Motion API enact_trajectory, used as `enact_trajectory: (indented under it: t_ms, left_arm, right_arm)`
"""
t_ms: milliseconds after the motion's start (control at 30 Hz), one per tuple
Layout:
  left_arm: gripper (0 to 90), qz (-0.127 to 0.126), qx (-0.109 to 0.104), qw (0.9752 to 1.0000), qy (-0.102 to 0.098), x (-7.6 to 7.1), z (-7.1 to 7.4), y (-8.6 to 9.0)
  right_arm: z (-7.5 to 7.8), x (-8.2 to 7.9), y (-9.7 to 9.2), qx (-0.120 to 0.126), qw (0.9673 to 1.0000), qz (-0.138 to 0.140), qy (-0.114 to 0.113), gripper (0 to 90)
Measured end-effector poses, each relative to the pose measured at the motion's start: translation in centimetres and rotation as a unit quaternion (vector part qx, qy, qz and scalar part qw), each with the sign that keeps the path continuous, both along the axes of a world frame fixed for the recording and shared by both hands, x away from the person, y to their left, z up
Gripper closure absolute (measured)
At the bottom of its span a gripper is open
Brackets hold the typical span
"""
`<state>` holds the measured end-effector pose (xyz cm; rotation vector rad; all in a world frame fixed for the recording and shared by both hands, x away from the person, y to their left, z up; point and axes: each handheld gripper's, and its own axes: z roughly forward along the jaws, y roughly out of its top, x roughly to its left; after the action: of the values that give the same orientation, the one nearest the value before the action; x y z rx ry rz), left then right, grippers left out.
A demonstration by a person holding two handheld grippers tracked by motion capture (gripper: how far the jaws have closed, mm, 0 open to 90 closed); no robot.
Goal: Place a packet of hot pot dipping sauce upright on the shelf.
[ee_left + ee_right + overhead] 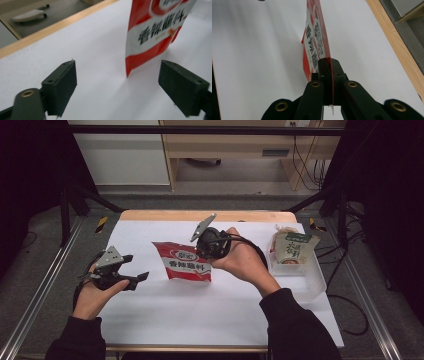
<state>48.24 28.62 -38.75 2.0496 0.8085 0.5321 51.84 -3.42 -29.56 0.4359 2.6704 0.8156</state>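
Right tool [328,65]: jaws clamped flat on one edge of the red sauce packet [184,261]; packet held on edge, its far end reaching toward the left hand.
Left tool [134,270]: jaws wide apart, nothing between the pads; packet's lower corner hangs just ahead of the gap in the left gripper view [150,32].
Packet place: over the white counter sheet [200,315], near the middle, slightly toward the far edge.
Other items: clear tray [314,277] by the right edge, a green-and-white pouch [292,247] resting in it.
Step in hand (judged): one-handed hold, packet lifted and presented; probably a transfer toward the tray.
Next move calls for: keeping the right grip firm and steering the limp packet over the tray rim; the left tool could pinch the free corner if it droops.
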Motion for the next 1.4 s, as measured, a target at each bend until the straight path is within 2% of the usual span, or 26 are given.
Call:
enact_trajectory:
  t_ms: [267,600,867,1400]
  left_arm:
    - [9.1,0.016,0.018,0.9992,0.031,0.5,-3.4,0.5]
    - [8.3,0.02,0.04,0.9976,0.052,1.0,-5.7,0.2]
    - [8.0,0.025,0.056,0.9965,0.057,1.1,-6.4,0.2]
    - [8.0,0.03,0.058,0.9963,0.056,1.1,-6.6,0.2]
  right_arm:
    - [0.5,0.2,-1.8,-0.005,0.9999,-0.012,-0.004,90.0]
    - [1.0,-0.1,-3.9,-0.006,0.9998,-0.017,-0.012,90.0]
    - [1.5,-0.4,-5.3,-0.003,0.9995,-0.025,-0.017,90.0]
    - [2.0,-0.7,-7.8,0.004,0.9989,-0.039,-0.025,90.0]
